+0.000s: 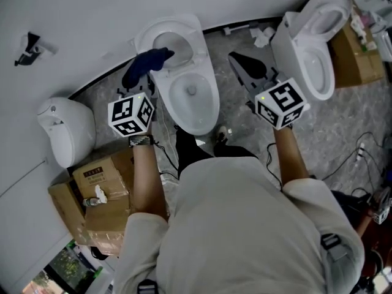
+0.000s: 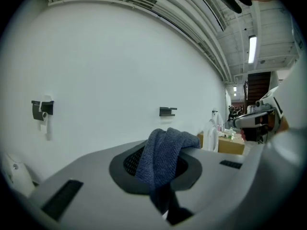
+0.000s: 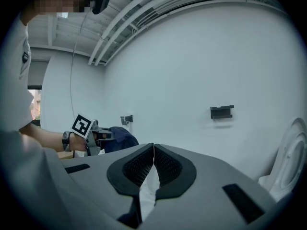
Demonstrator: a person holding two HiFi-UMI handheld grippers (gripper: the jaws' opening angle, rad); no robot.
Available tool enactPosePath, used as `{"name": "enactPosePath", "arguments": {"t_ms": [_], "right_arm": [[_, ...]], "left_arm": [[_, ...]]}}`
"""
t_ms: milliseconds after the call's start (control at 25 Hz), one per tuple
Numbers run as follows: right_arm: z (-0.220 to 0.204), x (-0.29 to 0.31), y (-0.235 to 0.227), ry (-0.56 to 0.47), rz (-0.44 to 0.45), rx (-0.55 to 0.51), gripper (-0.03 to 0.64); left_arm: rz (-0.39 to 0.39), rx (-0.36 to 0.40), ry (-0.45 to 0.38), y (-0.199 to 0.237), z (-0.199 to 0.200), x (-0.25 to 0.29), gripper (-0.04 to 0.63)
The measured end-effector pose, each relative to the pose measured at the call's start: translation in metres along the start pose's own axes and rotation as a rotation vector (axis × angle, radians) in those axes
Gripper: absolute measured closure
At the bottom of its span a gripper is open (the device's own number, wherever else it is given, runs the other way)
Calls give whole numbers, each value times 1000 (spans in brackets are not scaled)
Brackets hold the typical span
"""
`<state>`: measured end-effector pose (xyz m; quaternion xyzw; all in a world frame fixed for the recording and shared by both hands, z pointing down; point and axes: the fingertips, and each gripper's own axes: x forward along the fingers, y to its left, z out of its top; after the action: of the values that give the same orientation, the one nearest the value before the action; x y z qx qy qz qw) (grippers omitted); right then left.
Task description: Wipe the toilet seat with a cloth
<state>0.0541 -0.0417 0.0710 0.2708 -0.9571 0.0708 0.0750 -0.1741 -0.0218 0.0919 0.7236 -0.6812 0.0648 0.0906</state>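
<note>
**Two grippers up by the toilet, cloth pinched in the left one**

Two grippers are held out in front of the person standing over the toilet point(image 1: 184, 23). The left gripper point(image 1: 139, 72) has its fingers point(image 2: 192, 169) clamped on a dark blue cloth point(image 2: 165, 155). The cloth bunches up between the fingers and flops forward over their tips. In the head view the cloth point(image 1: 149, 62) hangs just beyond the left fingers, against the left edge of the raised lid point(image 1: 160, 32).

The toilet seat point(image 1: 211, 112) lies below those fingers and a little to their right, around the bowl. I cannot tell whether the cloth touches it.

The right gripper point(image 3: 153, 163) has its fingers point(image 3: 170, 169) pressed together with nothing between them. Its dark fingertips point(image 1: 240, 61) point at the floor point(image 1: 245, 124) between this toilet and a second toilet point(image 1: 313, 54). That second toilet stands well off to the right of the right fingers.

From the right gripper view, the left gripper point(image 3: 100, 135) and its cloth point(image 3: 121, 138) show off to the left of the right fingers, in front of a plain white wall point(image 3: 192, 61). A small black bracket point(image 3: 221, 111) sits on that wall, above and to the right of the right fingers.

Cardboard boxes point(image 1: 101, 188) sit on the floor behind and to the left of the left fingers.
</note>
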Motion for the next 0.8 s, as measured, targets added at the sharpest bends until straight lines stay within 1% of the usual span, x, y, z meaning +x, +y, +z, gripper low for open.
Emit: {"name": "enactPosePath", "arguments": {"t_ms": [160, 320, 440, 600, 800], "right_arm": [[-5, 21, -13, -4, -44, 23, 589], [-5, 53, -15, -3, -31, 51, 589], [-8, 69, -16, 5, -43, 60, 589], [-17, 86, -25, 22, -69, 99, 589], [-34, 101, -31, 48, -88, 140, 589]], "left_arm": [[-5, -45, 42, 22, -17, 37, 561], [-32, -51, 62, 44, -28, 76, 560], [-23, -61, 97, 58, -45, 101, 554], [-42, -138, 143, 71, -71, 136, 554], [-32, -166, 208, 90, -100, 170, 554]]}}
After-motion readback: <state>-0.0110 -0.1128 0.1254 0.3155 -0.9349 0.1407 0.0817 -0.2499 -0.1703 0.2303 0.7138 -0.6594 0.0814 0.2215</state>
